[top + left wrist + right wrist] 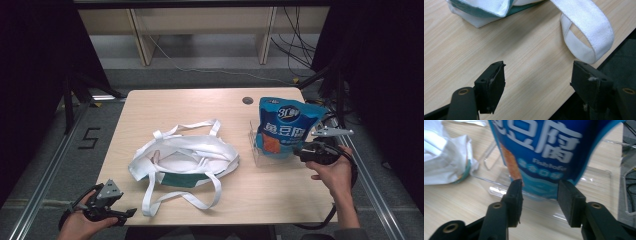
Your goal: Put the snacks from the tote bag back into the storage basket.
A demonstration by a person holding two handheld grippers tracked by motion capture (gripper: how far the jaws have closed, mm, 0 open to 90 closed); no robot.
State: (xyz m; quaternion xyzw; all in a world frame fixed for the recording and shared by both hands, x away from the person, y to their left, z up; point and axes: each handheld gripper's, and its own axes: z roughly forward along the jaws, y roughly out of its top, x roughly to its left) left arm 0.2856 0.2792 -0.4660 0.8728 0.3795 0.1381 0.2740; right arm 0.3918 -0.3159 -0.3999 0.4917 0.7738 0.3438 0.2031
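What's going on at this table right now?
A person holds a gripper in each hand. The right gripper stands open at the bottom of a blue snack bag standing in a clear plastic holder. The left gripper hangs open over the table's near edge, beside the white tote bag.

One bag (182, 160), one pouch (282, 127), one stand (260, 157)

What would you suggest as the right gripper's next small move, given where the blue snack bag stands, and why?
Probably ease the right gripper forward and close on the blue snack bag. Its jaws stand open at the bag's lower edge without pressing it, and the bag sits upright in the clear stand; the white tote bag lies open nearby, likely its destination.
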